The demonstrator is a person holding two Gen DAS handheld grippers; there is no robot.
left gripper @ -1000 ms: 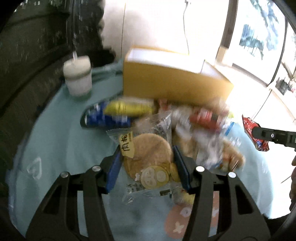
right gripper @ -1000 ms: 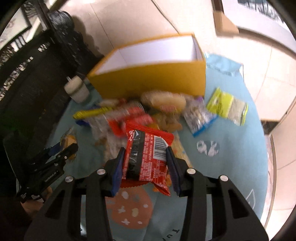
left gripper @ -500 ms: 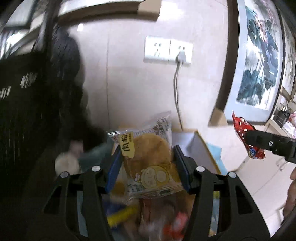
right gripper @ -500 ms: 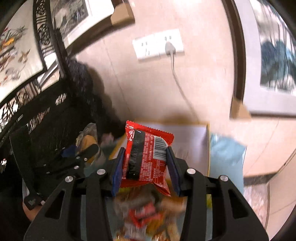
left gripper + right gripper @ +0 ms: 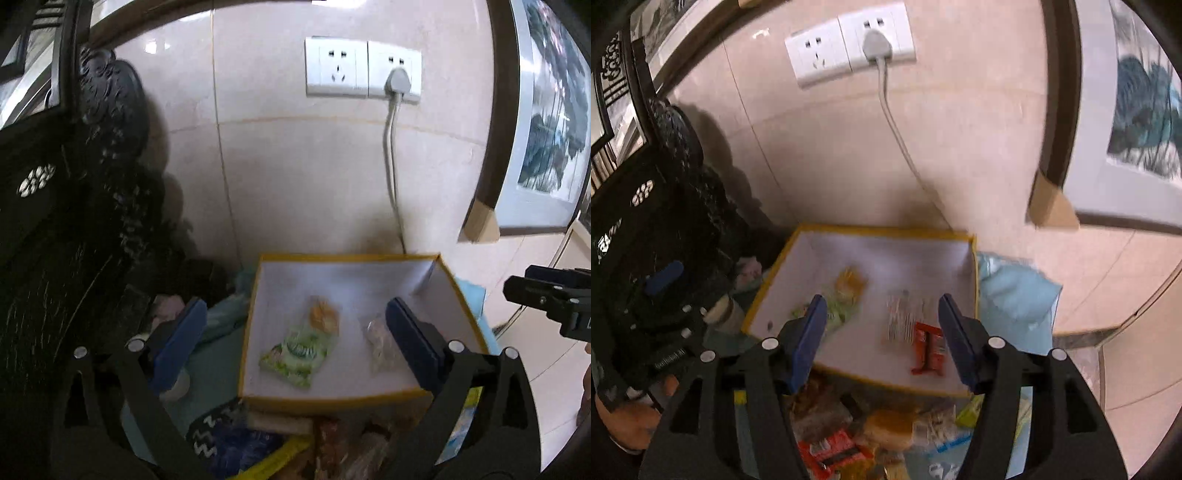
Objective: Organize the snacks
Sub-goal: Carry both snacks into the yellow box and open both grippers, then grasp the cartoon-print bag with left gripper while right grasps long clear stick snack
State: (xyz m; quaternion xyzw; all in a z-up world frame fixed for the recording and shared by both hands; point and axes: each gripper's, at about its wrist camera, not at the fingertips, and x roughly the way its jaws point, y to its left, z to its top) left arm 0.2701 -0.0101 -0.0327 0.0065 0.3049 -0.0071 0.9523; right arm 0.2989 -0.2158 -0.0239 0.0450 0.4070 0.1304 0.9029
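Observation:
My left gripper [image 5: 295, 306] hangs over the yellow box [image 5: 458, 291] with its jaws opening wide and nothing between them. On the box's white floor lie a green packet [image 5: 295, 350] with an orange-brown snack [image 5: 323, 317] at its far end, and a clear packet [image 5: 378, 339]. The jaws of my right gripper [image 5: 881, 314] are opening above the same box [image 5: 973, 266]. The red packet [image 5: 929, 349] lies free on the box floor below them, near the right fingertip [image 5: 955, 332], beside the clear packet [image 5: 905, 315] and the green one [image 5: 838, 306].
A pile of snacks [image 5: 849, 439] lies on the light blue cloth [image 5: 1015, 291] in front of the box. A white cup [image 5: 726, 314] stands left of it. Dark carved furniture [image 5: 74, 221] fills the left. Behind are a tiled wall, sockets [image 5: 362, 68] with a cord, and a framed picture [image 5: 546, 110].
Both grippers rose from the snack pile to above the box. The left let go of the cookie packet and the right let go of the red packet; both stand open now.

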